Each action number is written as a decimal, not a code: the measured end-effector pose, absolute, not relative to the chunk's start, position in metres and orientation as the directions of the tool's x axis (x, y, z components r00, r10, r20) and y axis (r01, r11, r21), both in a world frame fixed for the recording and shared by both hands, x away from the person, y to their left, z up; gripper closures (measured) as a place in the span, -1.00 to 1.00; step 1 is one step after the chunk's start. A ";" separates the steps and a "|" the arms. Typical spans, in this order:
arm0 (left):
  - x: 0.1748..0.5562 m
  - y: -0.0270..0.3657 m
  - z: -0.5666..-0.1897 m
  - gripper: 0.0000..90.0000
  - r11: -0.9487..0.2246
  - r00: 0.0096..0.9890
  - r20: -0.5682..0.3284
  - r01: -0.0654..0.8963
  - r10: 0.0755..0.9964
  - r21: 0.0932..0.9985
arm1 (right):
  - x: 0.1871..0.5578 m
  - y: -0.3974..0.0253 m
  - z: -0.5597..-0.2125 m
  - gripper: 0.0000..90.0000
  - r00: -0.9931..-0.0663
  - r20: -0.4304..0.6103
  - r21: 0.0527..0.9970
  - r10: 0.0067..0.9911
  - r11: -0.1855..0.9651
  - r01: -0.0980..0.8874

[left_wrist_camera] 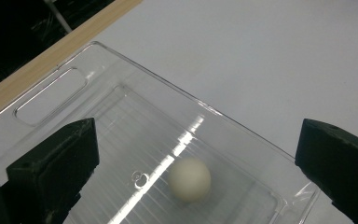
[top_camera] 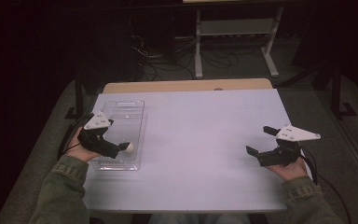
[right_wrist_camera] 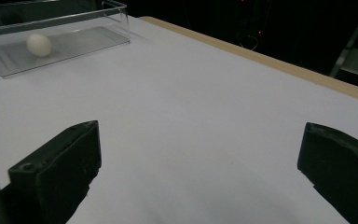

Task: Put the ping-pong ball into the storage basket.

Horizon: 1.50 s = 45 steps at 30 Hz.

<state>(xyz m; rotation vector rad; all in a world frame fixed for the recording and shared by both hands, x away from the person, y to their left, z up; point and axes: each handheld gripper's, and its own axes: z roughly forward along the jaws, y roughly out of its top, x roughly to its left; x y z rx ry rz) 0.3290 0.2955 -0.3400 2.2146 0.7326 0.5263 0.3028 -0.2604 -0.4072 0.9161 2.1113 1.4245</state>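
- Left gripper (left_wrist_camera: pixel 191 158) wide, holding nothing; jaw tips cut off by frame edges.
- White ball (left_wrist_camera: pixel 189 179) just past, between jaws, inside clear tray (left_wrist_camera: pixel 51 95).
- Right gripper (right_wrist_camera: pixel 198 163) wide, over bare table (right_wrist_camera: pixel 205 102), tray well apart.

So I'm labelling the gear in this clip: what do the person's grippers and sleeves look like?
Each hand holds a black two-jaw left gripper or right gripper, with blocky jaws, topped by a pale three-cornered plate dotted with small holes. Black cables trail back. The sleeves are olive-green with stitched cuffs.
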 end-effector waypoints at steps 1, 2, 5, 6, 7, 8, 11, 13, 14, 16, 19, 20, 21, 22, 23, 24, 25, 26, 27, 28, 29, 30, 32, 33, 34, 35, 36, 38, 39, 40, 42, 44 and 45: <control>0.328 0.298 -0.340 -1.00 -0.562 0.749 0.144 0.341 0.647 0.753 | 0.303 -0.260 -0.407 -1.00 -0.688 0.011 0.926 0.725 0.253 0.281; 0.327 0.300 -0.340 -1.00 -0.549 0.745 0.137 0.340 0.652 0.763 | 0.303 -0.260 -0.407 -1.00 -0.689 0.011 0.926 0.725 0.253 0.281; 0.324 0.305 -0.340 -1.00 -0.508 0.731 0.122 0.334 0.671 0.794 | 0.303 -0.260 -0.407 -1.00 -0.689 0.012 0.926 0.725 0.252 0.282; 0.323 0.306 -0.340 -1.00 -0.496 0.724 0.121 0.330 0.679 0.803 | 0.303 -0.260 -0.407 -1.00 -0.689 0.012 0.926 0.725 0.253 0.282; 0.321 0.307 -0.340 -1.00 -0.486 0.720 0.116 0.332 0.684 0.808 | 0.303 -0.260 -0.407 -1.00 -0.689 0.014 0.925 0.724 0.252 0.284; 0.320 0.308 -0.340 -1.00 -0.477 0.715 0.114 0.330 0.689 0.814 | 0.303 -0.260 -0.407 -1.00 -0.690 0.014 0.925 0.724 0.253 0.284; 0.318 0.312 -0.342 -1.00 -0.455 0.711 0.100 0.329 0.696 0.827 | 0.303 -0.260 -0.407 -1.00 -0.690 0.013 0.925 0.724 0.253 0.283; 0.316 0.313 -0.344 -1.00 -0.447 0.707 0.099 0.326 0.700 0.833 | 0.303 -0.260 -0.407 -1.00 -0.689 0.014 0.925 0.724 0.251 0.283; 0.314 0.312 -0.345 -1.00 -0.442 0.703 0.098 0.327 0.704 0.835 | 0.303 -0.260 -0.407 -1.00 -0.690 0.015 0.926 0.724 0.251 0.283; 0.312 0.313 -0.347 -1.00 -0.430 0.698 0.096 0.322 0.710 0.843 | 0.303 -0.260 -0.407 -1.00 -0.690 0.015 0.925 0.724 0.252 0.284; 0.309 0.316 -0.350 -1.00 -0.400 0.690 0.080 0.318 0.719 0.859 | 0.303 -0.260 -0.408 -1.00 -0.690 0.018 0.926 0.724 0.248 0.284; 0.308 0.317 -0.352 -1.00 -0.390 0.685 0.074 0.318 0.724 0.864 | 0.302 -0.260 -0.408 -1.00 -0.690 0.018 0.927 0.724 0.247 0.284; 0.307 0.318 -0.353 -1.00 -0.379 0.682 0.068 0.319 0.728 0.869 | 0.302 -0.260 -0.408 -1.00 -0.691 0.019 0.927 0.723 0.246 0.284; 0.306 0.319 -0.354 -1.00 -0.368 0.674 0.065 0.317 0.736 0.874 | 0.302 -0.260 -0.408 -1.00 -0.692 0.020 0.927 0.722 0.246 0.284; 0.305 0.320 -0.355 -1.00 -0.359 0.666 0.066 0.313 0.743 0.880 | 0.302 -0.259 -0.408 -1.00 -0.692 0.020 0.927 0.721 0.246 0.283; 0.304 0.321 -0.356 -1.00 -0.347 0.657 0.065 0.308 0.751 0.886 | 0.302 -0.259 -0.408 -1.00 -0.692 0.021 0.928 0.721 0.244 0.282; 0.302 0.322 -0.357 -1.00 -0.327 0.649 0.057 0.304 0.759 0.895 | 0.302 -0.259 -0.408 -1.00 -0.693 0.021 0.928 0.721 0.244 0.282; 0.301 0.324 -0.358 -1.00 -0.311 0.645 0.047 0.302 0.763 0.901 | 0.302 -0.259 -0.408 -1.00 -0.693 0.021 0.928 0.720 0.243 0.281; 0.300 0.325 -0.358 -1.00 -0.295 0.637 0.041 0.298 0.769 0.908 | 0.302 -0.259 -0.408 -1.00 -0.693 0.021 0.928 0.720 0.243 0.281; 0.299 0.326 -0.359 -1.00 -0.285 0.635 0.037 0.294 0.771 0.912 | 0.302 -0.259 -0.408 -1.00 -0.693 0.021 0.928 0.721 0.243 0.281; 0.298 0.327 -0.360 -1.00 -0.282 0.635 0.035 0.293 0.772 0.914 | 0.302 -0.259 -0.408 -1.00 -0.693 0.021 0.928 0.720 0.244 0.281; 0.297 0.327 -0.360 -1.00 -0.283 0.638 0.036 0.290 0.769 0.914 | 0.302 -0.260 -0.408 -1.00 -0.693 0.021 0.928 0.721 0.243 0.282; 0.294 0.328 -0.362 -1.00 -0.271 0.634 0.031 0.285 0.772 0.919 | 0.302 -0.260 -0.407 -1.00 -0.692 0.021 0.927 0.722 0.245 0.285; 0.292 0.329 -0.364 -1.00 -0.263 0.631 0.028 0.281 0.775 0.923 | 0.302 -0.260 -0.407 -1.00 -0.692 0.021 0.926 0.722 0.247 0.285; 0.291 0.329 -0.365 -1.00 -0.250 0.628 0.021 0.279 0.778 0.927 | 0.301 -0.260 -0.407 -1.00 -0.692 0.020 0.926 0.722 0.247 0.285; 0.290 0.331 -0.366 -1.00 -0.241 0.622 0.019 0.275 0.783 0.931 | 0.301 -0.260 -0.407 -1.00 -0.692 0.020 0.926 0.722 0.247 0.284; 0.289 0.331 -0.367 -1.00 -0.230 0.617 0.015 0.271 0.786 0.935 | 0.301 -0.260 -0.407 -1.00 -0.692 0.020 0.927 0.722 0.246 0.283; 0.287 0.333 -0.369 -1.00 -0.215 0.609 0.010 0.265 0.793 0.940 | 0.301 -0.260 -0.407 -1.00 -0.693 0.023 0.927 0.721 0.244 0.285; 0.286 0.333 -0.371 -1.00 -0.210 0.599 0.011 0.263 0.800 0.942 | 0.301 -0.260 -0.407 -1.00 -0.692 0.024 0.927 0.721 0.243 0.286; 0.285 0.334 -0.372 -1.00 -0.203 0.594 0.008 0.261 0.805 0.944 | 0.301 -0.260 -0.407 -1.00 -0.693 0.027 0.927 0.720 0.241 0.287; 0.284 0.335 -0.376 -1.00 -0.194 0.580 0.008 0.259 0.814 0.946 | 0.301 -0.260 -0.407 -1.00 -0.695 0.034 0.928 0.719 0.235 0.288; 0.282 0.335 -0.381 -1.00 -0.192 0.577 0.009 0.256 0.817 0.947 | 0.300 -0.260 -0.407 -1.00 -0.694 0.035 0.928 0.719 0.234 0.290; 0.282 0.335 -0.382 -1.00 -0.198 0.575 0.014 0.258 0.818 0.946 | 0.300 -0.260 -0.407 -1.00 -0.694 0.036 0.929 0.719 0.233 0.289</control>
